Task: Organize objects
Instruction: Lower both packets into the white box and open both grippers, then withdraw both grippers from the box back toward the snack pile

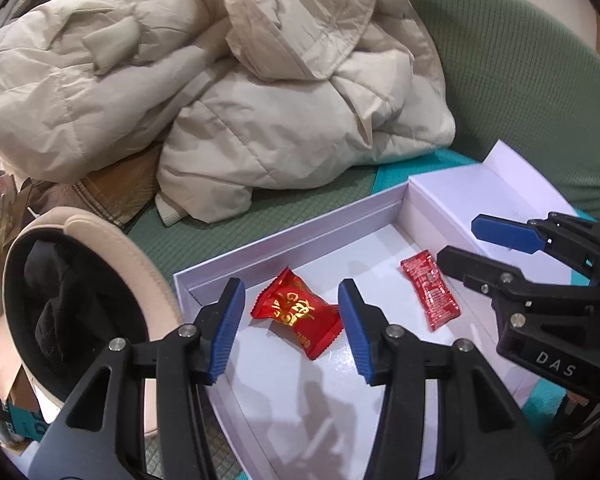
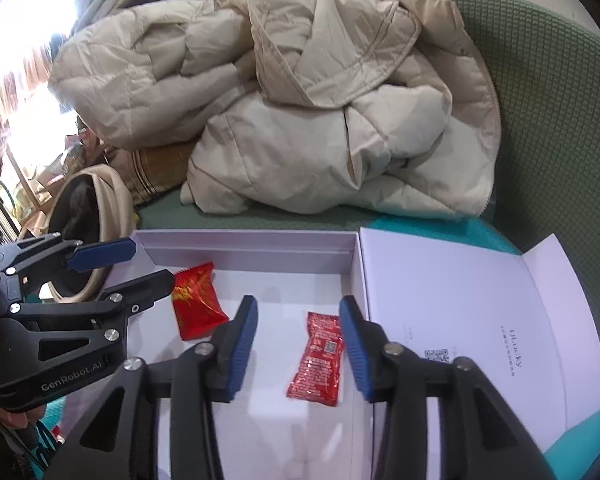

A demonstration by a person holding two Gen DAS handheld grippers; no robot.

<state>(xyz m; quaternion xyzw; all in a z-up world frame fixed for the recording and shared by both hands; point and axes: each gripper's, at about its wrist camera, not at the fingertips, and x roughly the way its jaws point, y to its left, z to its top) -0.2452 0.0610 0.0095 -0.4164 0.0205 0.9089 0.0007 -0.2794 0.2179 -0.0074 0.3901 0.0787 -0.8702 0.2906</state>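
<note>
A shallow white cardboard box (image 1: 284, 236) lies open on a green quilted sofa seat (image 1: 260, 216), its lid flap (image 2: 480, 300) folded out flat beside it. Inside the box, on its floor, lie two sweets, apart from each other: a plump red candy with gold lettering (image 1: 298, 314) toward the box's end nearest a beige helmet with black lining (image 1: 76, 300), and a long narrow red foil packet (image 2: 316, 360) toward the end by the lid flap.

The left gripper (image 1: 292, 328) hangs over the box with its blue-padded jaws apart on either side of the gold-lettered candy, not pressing it. The right gripper (image 2: 298, 344) likewise stands with jaws parted about the narrow packet, clear of it on both sides; the packet rests on the box floor.

Behind the box, a crumpled cream quilted jacket (image 1: 228, 92) is heaped on the sofa.
</note>
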